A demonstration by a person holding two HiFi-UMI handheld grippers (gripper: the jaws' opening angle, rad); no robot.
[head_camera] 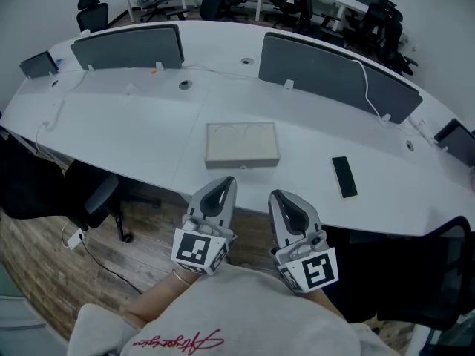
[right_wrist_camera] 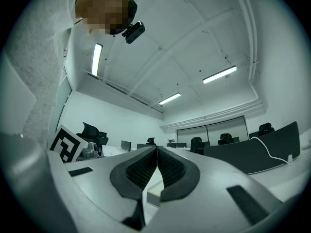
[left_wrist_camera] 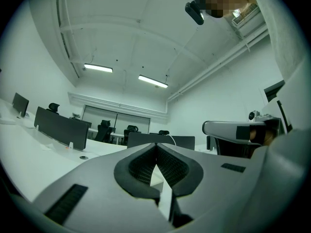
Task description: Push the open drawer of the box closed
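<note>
1. The box (head_camera: pixel 243 144) sat at the middle of the frame on the white table (head_camera: pixel 133 124).
2. The left gripper (head_camera: pixel 221 191) hovered at lower centre, just short of the box and not touching it, jaws pressed together on nothing.
3. The right gripper (head_camera: pixel 286 202) was beside it, jaws likewise together and empty.
4. A dark phone (head_camera: pixel 344 176) lay right of the box.

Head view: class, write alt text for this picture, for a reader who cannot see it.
A flat beige box lies on a curved white table; nearer the camera, a person holds the left gripper and right gripper side by side, both shut and empty, pointing towards it. A black phone lies right of the box.
</note>
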